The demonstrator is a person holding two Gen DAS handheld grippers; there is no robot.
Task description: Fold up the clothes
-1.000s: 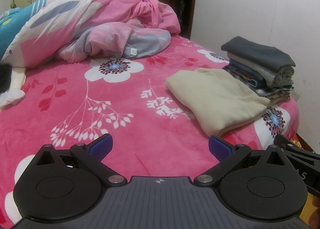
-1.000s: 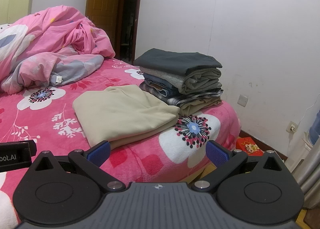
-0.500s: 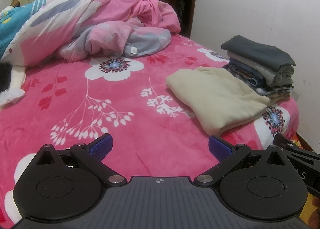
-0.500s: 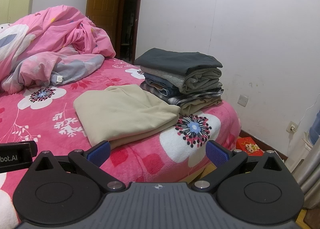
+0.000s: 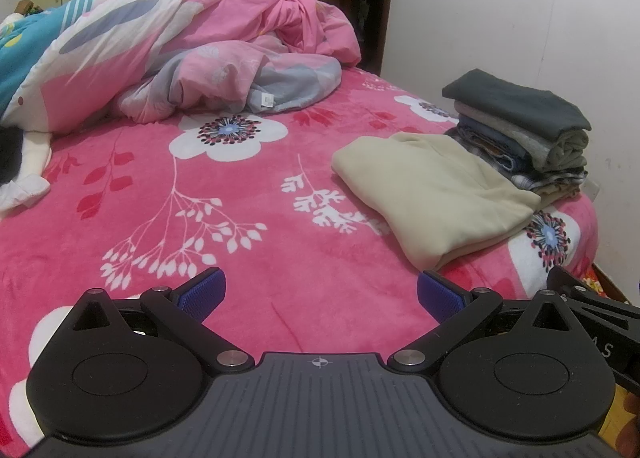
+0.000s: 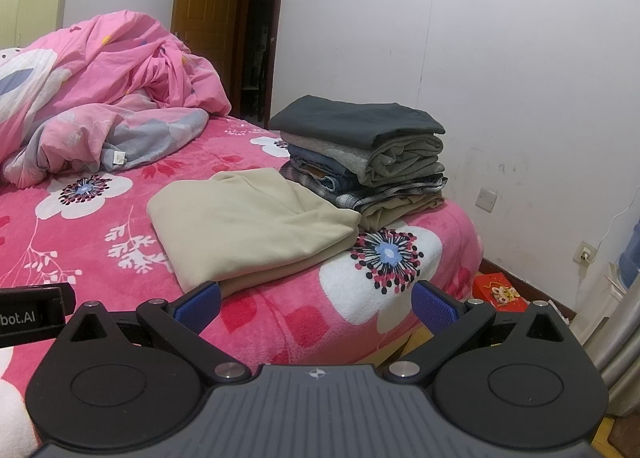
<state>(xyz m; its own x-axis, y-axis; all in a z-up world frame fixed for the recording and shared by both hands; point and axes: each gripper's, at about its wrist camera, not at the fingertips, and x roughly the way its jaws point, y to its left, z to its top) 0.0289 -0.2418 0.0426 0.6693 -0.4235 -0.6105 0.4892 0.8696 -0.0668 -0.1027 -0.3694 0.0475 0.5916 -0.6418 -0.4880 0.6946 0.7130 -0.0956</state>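
While both sets of jaws stand wide and hold nothing, the left gripper (image 5: 319, 292) and right gripper (image 6: 316, 302) hang over the bed (image 5: 248, 242), blue ribbed pads (image 6: 199, 305) apart. Ahead lies the beige garment (image 6: 248, 225), folded into a soft, thick rectangle on the fleecy pink floral blanket. Its far edge touches the stack (image 6: 360, 153) of folded clothes near the bed's corner. A crumpled pink quilt (image 5: 208, 45) lies beyond.

No visible change since earlier.
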